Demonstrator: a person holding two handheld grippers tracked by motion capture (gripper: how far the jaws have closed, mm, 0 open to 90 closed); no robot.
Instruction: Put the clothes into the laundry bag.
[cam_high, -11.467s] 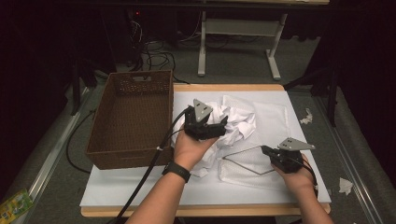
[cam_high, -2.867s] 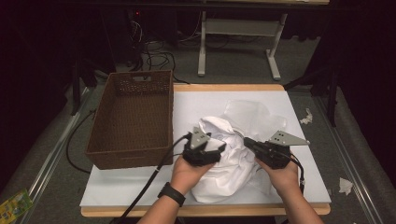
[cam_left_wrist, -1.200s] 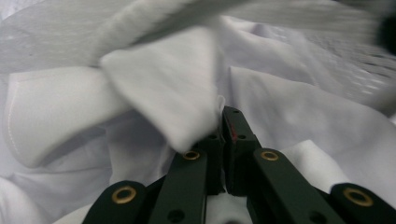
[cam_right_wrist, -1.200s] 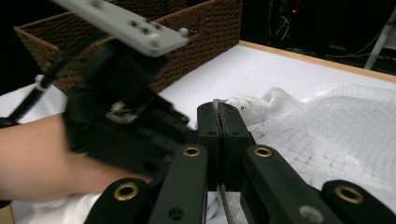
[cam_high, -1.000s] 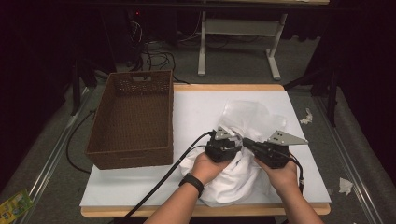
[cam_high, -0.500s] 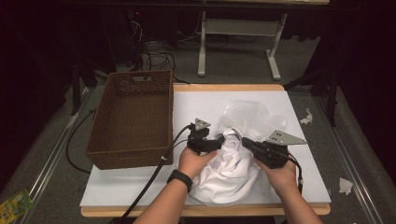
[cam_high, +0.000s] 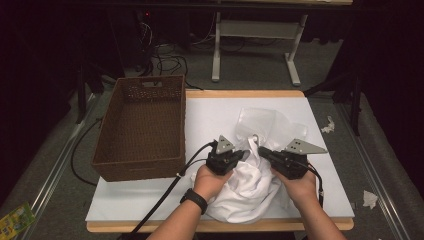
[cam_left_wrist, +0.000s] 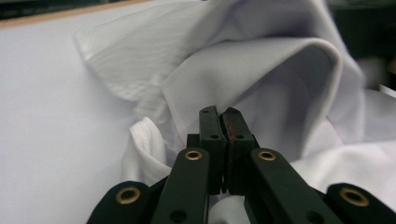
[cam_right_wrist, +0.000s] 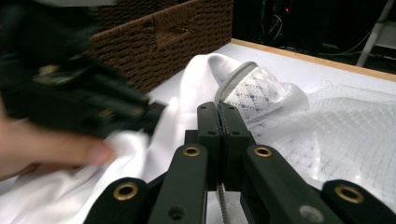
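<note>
Since half a second ago my left gripper (cam_high: 244, 155) has shifted a little to the right, back against the white shirt (cam_high: 247, 192), and its jaws have just been closing; one second ago it sat even closer to my right gripper (cam_high: 265, 152). My right hand (cam_high: 300, 187) has kept its place.

From the left: the brown wicker basket (cam_high: 102, 162) stands on the left part of the white table (cam_high: 150, 200), its long wall running close along my left forearm. Between the basket and the shirt I see a narrow strip of bare table, crossed by the black cable (cam_high: 160, 200) of the left gripper. In the left gripper view the jaws are pressed together, and I cannot tell if any cloth is caught between them; the shirt collar (cam_left_wrist: 299, 70) curves just behind the tips.

The shirt lies bunched at the near middle of the table, under and between both hands. In the right gripper view the jaws are pinched on the zipper edge of the white mesh bag (cam_right_wrist: 327, 126), which spreads behind the shirt toward the far right. The two grippers are near each other over the cloth.

On the right there is open table up to the wooden edge (cam_high: 250, 93), also at the far side. Small paper scraps (cam_high: 328, 125) lie on the floor beyond the right edge.
</note>
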